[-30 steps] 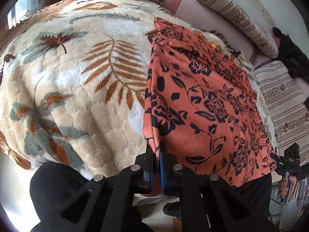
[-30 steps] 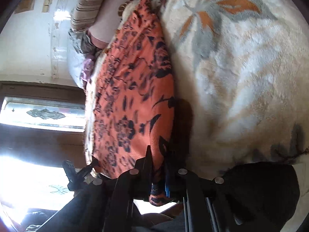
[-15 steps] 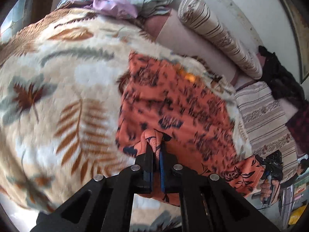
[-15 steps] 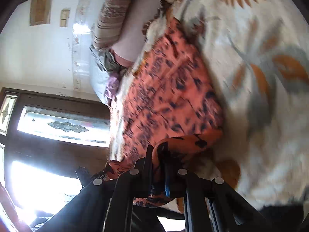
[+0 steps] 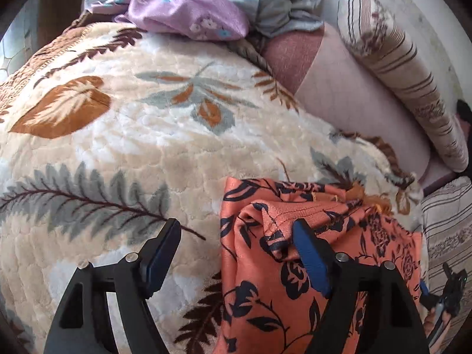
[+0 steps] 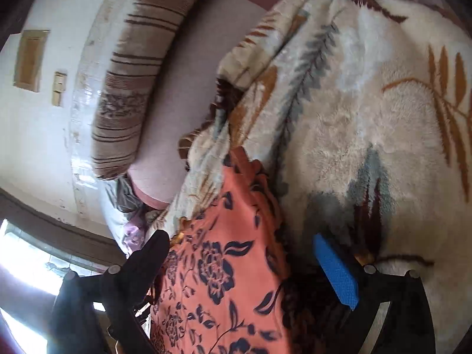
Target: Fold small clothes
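plush cream blanket (image 5: 124, 135) with grey and rust leaf prints covers the bed. striped bolster pillow (image 5: 407, 82) lies at the far right edge, with a lilac satin cloth (image 5: 188, 11) bunched at the far end. orange floral garment (image 5: 295, 265) lies doubled over on the blanket's near right part, its top edge rumpled. left gripper (image 5: 236, 247) is spread wide, one blue pad touching the fabric. right gripper (image 6: 244, 253) is likewise released, straddling the garment.
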Motion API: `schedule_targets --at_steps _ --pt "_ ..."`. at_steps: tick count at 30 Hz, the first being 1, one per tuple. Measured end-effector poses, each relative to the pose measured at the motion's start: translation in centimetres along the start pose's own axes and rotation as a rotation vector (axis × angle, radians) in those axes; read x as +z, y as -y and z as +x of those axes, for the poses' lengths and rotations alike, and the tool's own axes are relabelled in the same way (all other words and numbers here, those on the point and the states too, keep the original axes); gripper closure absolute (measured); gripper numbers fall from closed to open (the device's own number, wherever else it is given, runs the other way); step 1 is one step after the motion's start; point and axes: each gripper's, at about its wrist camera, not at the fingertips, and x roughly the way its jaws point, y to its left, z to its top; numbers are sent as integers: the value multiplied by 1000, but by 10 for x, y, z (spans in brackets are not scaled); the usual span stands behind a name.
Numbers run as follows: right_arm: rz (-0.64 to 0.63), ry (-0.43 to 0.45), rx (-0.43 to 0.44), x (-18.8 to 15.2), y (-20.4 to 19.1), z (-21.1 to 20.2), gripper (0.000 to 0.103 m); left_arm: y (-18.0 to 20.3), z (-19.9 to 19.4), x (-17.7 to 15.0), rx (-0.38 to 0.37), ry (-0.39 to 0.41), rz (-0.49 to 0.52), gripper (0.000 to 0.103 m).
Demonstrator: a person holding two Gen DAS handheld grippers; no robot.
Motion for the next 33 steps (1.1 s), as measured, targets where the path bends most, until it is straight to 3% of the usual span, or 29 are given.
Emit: schedule_targets --at_steps 2,5,8,11,14,18,19,20,21,22,23,26,29,33 --pt "-32 -4 -36 -13 -3 -29 4 -11 -28 -11 14 50 -8 25" --pt "-22 -12 -43 -51 -6 -68 4 -23 -57 -44 -43 14 -10 25" --pt "20 -117 -22 -96 -7 -73 4 -18 -71 -84 -93 -44 -9 25" --pt "29 -131 -18 -122 -14 -62 4 -1 -72 -117 -151 -59 -20 25" --pt "99 -119 -35 -116 -18 -41 4 13 -55 -123 -74 -38 -48 24" --pt "175 -45 -126 -94 -23 -17 5 21 -34 -107 10 -26 -102 26" --pt "213 -38 -144 -90 -21 -9 8 22 -32 -102 25 -31 -111 52" --pt "246 -27 -162 -88 -19 -4 22 23 -27 -95 32 -57 -119 66" --pt "251 -40 -170 -84 -19 3 36 20 -24 -89 17 -89 -150 70" --pt "261 -67 -173 -81 -17 11 82 21 -23 -83 21 -104 -161 74" --pt "280 -75 -179 -79 -15 15 92 25 -23 -78 28 -113 -139 75" --pt "221 -52 -158 -71 -37 5 92 36 -41 -68 20 -100 -95 77" --pt "112 -26 -101 -65 -78 -25 93 47 -88 -63 -27 -22 -54 78" --pt "-10 -55 -70 -85 -105 -72 93 37 -158 -97 -59 58 -34 78"
